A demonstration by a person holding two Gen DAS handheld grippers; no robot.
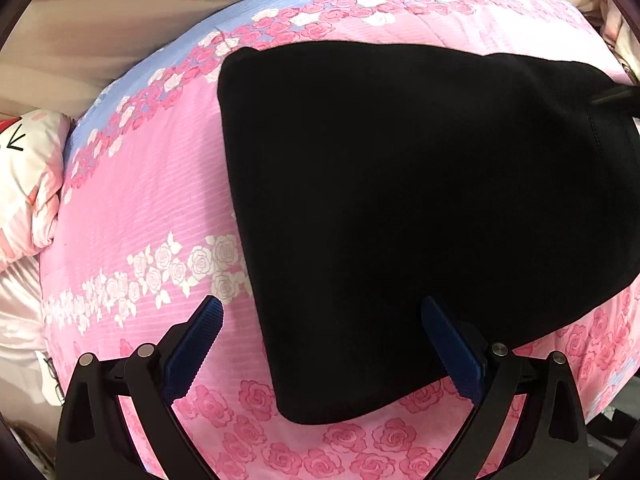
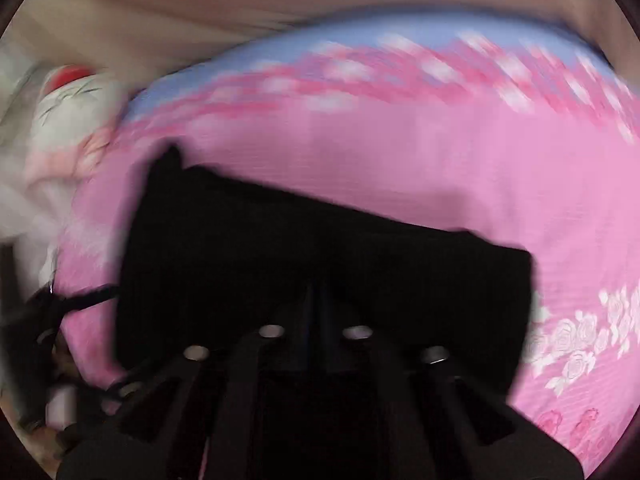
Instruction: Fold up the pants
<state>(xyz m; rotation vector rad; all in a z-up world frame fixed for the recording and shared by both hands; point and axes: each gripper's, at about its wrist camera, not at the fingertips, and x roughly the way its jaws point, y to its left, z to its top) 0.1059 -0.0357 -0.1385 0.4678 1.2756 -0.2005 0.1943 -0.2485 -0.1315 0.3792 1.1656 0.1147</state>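
Observation:
The black pants (image 1: 420,220) lie folded on a pink rose-print quilt (image 1: 140,208). My left gripper (image 1: 320,308) is open and empty, its blue-padded fingers (image 1: 196,344) spread over the near left edge of the pants. In the blurred right wrist view, my right gripper (image 2: 318,292) is shut on the black pants (image 2: 280,248), at the near edge of the fabric. The tip of the right gripper shows at the right rim of the left wrist view (image 1: 616,98).
The quilt (image 2: 440,168) has a blue far border (image 1: 168,68). A white and pink pillow (image 1: 28,184) lies at the left, also in the right wrist view (image 2: 68,120). A beige wall (image 1: 120,12) is behind the bed.

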